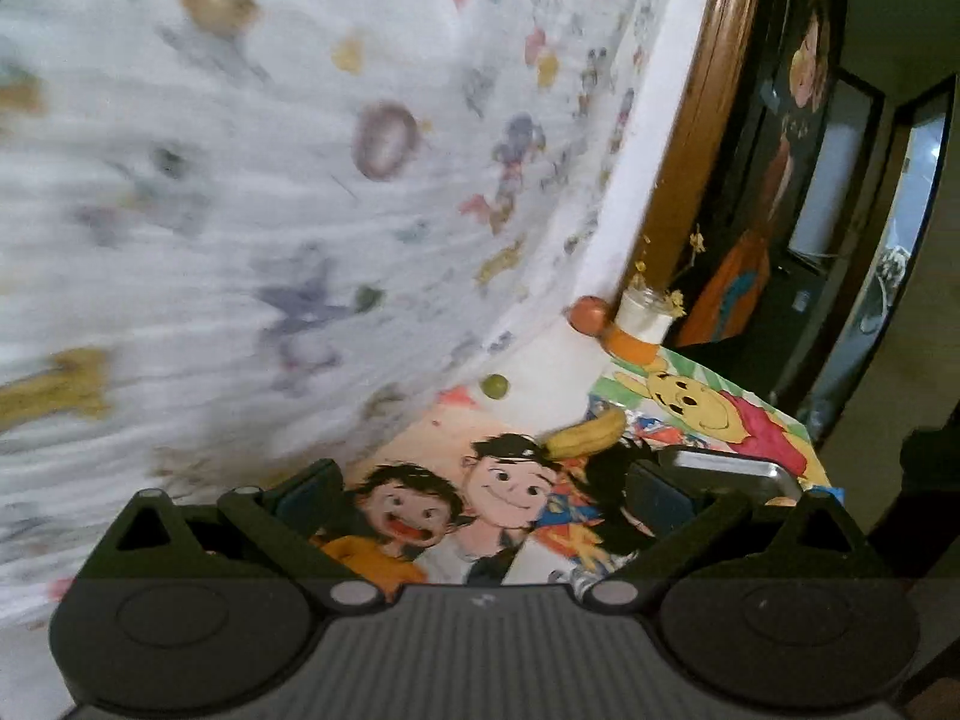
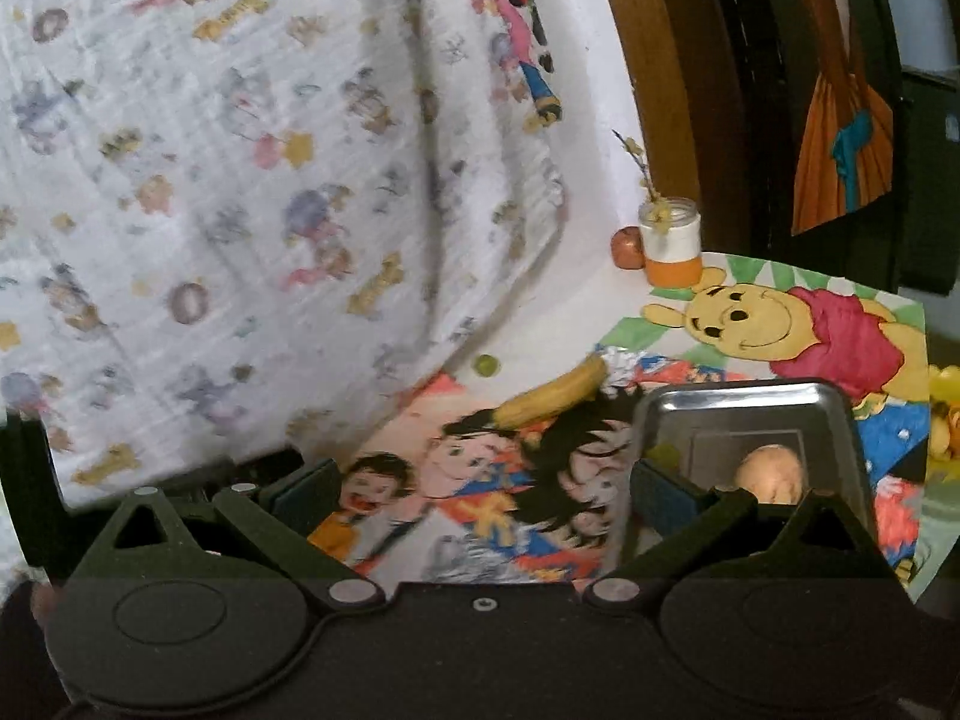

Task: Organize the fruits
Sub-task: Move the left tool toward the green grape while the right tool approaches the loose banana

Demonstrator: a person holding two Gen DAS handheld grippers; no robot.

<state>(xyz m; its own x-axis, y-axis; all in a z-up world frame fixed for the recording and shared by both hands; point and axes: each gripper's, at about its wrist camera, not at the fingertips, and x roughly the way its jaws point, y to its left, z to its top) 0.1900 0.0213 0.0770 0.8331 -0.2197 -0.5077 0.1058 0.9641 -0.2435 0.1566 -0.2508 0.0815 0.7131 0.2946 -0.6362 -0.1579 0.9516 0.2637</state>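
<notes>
Cartoon-printed table cover (image 2: 780, 324) meets patterned white cloth (image 2: 240, 180) beside wooden frame (image 2: 648, 60).

text: none legible | printed cloth (image 2: 240, 180): cartoon motifs only, blurred, no words made out | cartoon pictures on the table (image 2: 780, 324): drawn figures, no captions readable | jar (image 2: 669, 240): white and orange bands, no label text readable | gripper bodies: no markings legible

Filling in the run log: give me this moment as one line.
left gripper: open, empty | right gripper: open, empty | tray: one pale fruit | banana, green fruit, apple: outside tray
</notes>
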